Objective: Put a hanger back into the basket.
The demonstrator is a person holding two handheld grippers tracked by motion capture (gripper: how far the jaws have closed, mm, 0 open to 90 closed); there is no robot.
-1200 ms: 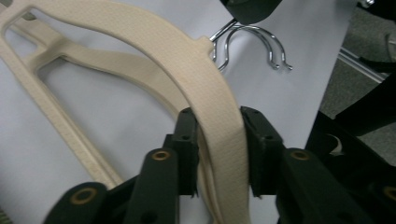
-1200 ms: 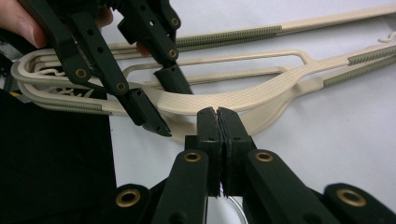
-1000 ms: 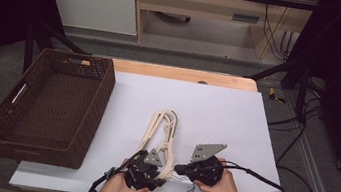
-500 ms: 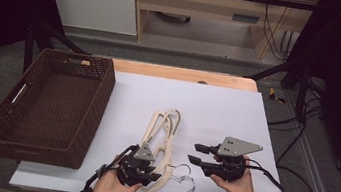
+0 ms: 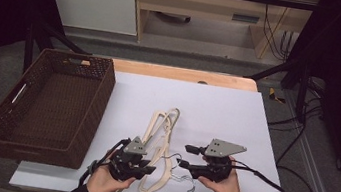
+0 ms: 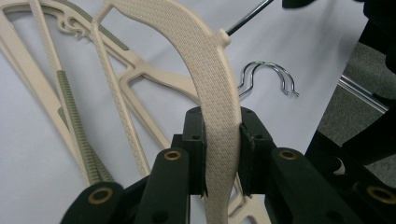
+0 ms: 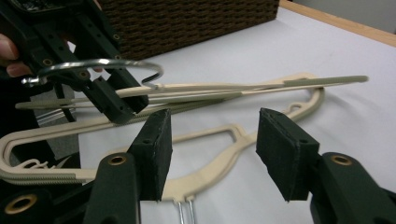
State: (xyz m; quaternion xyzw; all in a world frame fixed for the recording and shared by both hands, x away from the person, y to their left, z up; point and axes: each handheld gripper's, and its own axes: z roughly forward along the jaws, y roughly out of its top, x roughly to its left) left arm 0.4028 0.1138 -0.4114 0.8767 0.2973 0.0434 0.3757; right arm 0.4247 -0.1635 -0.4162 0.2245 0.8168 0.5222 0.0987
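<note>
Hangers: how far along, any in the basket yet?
None binned: the wicker basket shows no hanger inside. In hand: the left tongs are clamped on the arm of one cream hanger, lifted off the pile. The right tongs have just been opening, nothing between the pads. Left: carry that hanger to the basket, then the remaining hangers on the white table.

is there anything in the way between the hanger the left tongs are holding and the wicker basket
Nothing visible blocks it. The left tongs clamp one cream hanger at the table's near edge; the wicker basket sits just left, with bare tabletop between. Other hangers lie beneath it.
</note>
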